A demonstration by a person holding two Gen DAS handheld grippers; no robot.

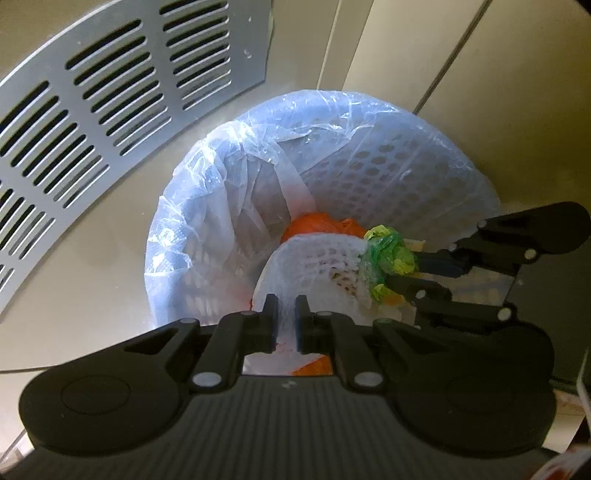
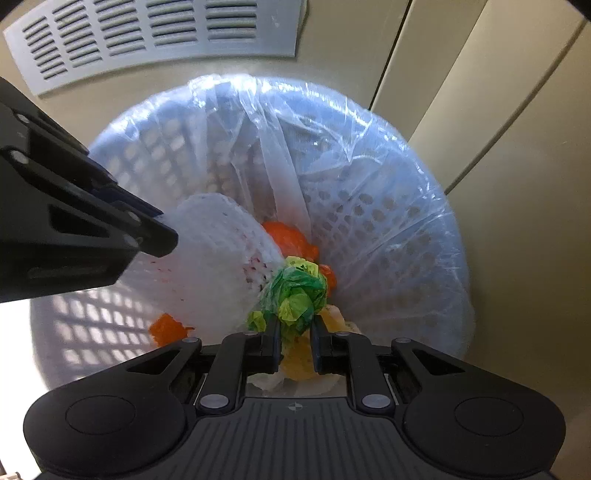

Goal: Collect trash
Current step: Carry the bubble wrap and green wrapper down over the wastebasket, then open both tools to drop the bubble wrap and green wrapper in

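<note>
We hang both grippers over the perforated bin point(image 2: 388, 221), which stands on the floor below a slotted vent panel point(image 2: 155, 33). Its clear liner point(image 1: 236, 155) drapes loosely over the rim.

Our left gripper point(image 1: 287, 319) is clenched on the edge of a white foam net sleeve point(image 1: 321, 258). Our right gripper point(image 2: 294, 345) pinches a green and yellow plastic wad point(image 2: 295, 295). Both pieces hang inside the bin mouth, above orange scraps point(image 2: 288, 236) lying lower down.

The risks, as we judge them:
- The net and the wad touch, and if they snag, releasing one could leave it dangling from the other.
- Light foam may catch on the liner folds at the rim instead of dropping.
- Our fingers could hook the loose liner and drag it off the rim.
</note>
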